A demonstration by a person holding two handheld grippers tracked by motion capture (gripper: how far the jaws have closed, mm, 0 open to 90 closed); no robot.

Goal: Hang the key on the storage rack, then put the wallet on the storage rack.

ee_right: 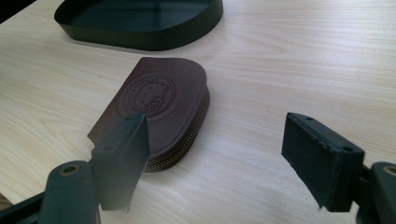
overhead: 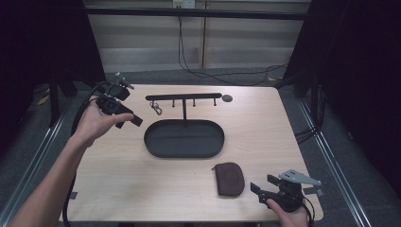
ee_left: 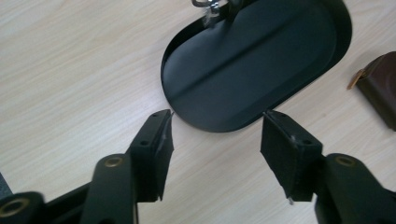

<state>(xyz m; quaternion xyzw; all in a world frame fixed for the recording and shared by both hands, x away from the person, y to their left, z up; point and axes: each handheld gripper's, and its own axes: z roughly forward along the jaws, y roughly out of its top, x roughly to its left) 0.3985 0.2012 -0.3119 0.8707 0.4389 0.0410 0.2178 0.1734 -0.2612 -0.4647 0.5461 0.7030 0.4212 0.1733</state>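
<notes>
Brown leather zip pouch (overhead: 230,178) flat on wooden table (overhead: 265,127), at 5 o'clock from black oval tray (overhead: 184,138), embossed face up. Right gripper (overhead: 258,186) at 3 o'clock of pouch, just beside it, jaws spread wide, holding nothing; in right gripper view, left jaw overlapping pouch's near edge. Left gripper (overhead: 131,118) raised at 10 o'clock of tray, jaws wide apart, empty. Key ring (overhead: 156,109) hanging from T-shaped hook stand (overhead: 184,97) rising from tray.
</notes>
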